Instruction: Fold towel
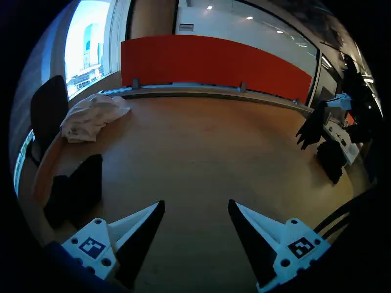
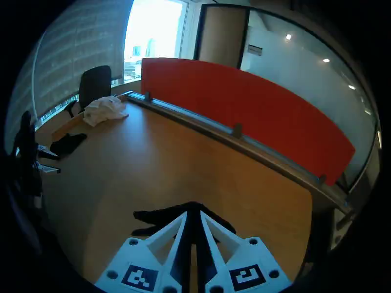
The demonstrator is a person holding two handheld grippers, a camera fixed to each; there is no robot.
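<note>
Evidently the right gripper (image 2: 194, 214) is doing the work: its fingers are sitting almost together, with only a thin slit between them, and are pinching what I take to be the black towel (image 2: 156, 216) near the right end of the wooden desk (image 1: 205, 146). In the left gripper view that limp, matte fabric is hanging in ragged points from the far-off gripper, so it is probably being held by one edge to let the rest drape free for folding. The left gripper (image 1: 195, 202) is hovering low over bare desk near the middle, its fingers spread wide and gripping nothing, likely placed to take a second corner. A white cloth (image 1: 90, 117) is lying crumpled in a soft heap at the far left, and another dark cloth (image 1: 78, 188) is slumping at the near left, both well apart from the grippers. A smooth, curved red partition (image 1: 215, 63) is running along the desk's far edge.
</note>
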